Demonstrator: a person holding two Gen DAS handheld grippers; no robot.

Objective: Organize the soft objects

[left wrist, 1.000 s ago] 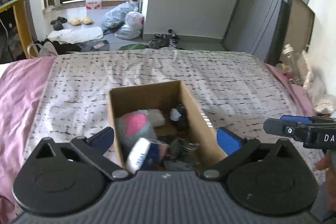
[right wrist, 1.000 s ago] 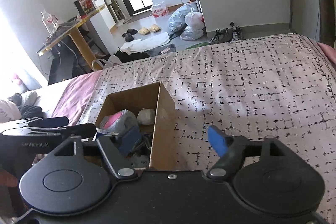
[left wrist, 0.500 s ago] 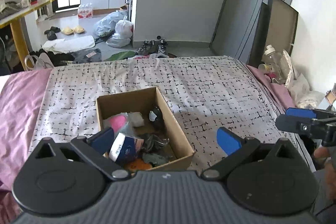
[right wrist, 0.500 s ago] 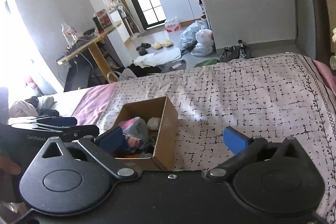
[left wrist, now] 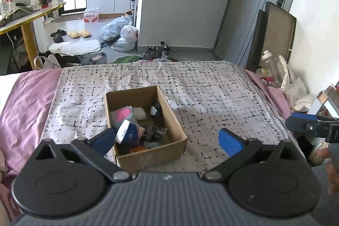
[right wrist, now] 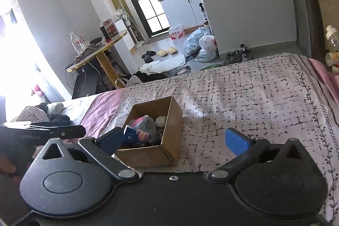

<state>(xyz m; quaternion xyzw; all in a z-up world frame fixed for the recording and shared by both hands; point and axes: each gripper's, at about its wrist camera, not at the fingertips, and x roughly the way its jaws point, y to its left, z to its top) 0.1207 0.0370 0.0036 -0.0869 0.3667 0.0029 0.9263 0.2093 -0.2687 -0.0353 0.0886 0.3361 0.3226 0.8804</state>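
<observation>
The open brown cardboard box sits on the white black-patterned bedspread, w/ the soft things already inside it: a grey-and-pink plush lump, a small white wad, a black-and-white piece, a navy-and-white rolled item and dark crumpled bits at the near end. Seen from the left gripper, the box lies just ahead, low between its blue pads and toward the left one. A second ago the box filled much more of both views; now it looks smaller and further off, so both tongs have pulled back and up from it. The right gripper has just been opening and now stands fully apart, nothing between its pads; the left one is also wide apart and empty. Judged from this, the last drop is done and the box is prob. complete, as no loose soft thing shows on the bedspread.

The left view looks down into the box and shows its full contents, plus the right tong's blue tip at the right edge w/ a bit of hand under it. The right view sees the box side-on, contents partly hidden by the wall, but shows a pile of clothing on the bed beyond the left tong, which the left view misses
</observation>
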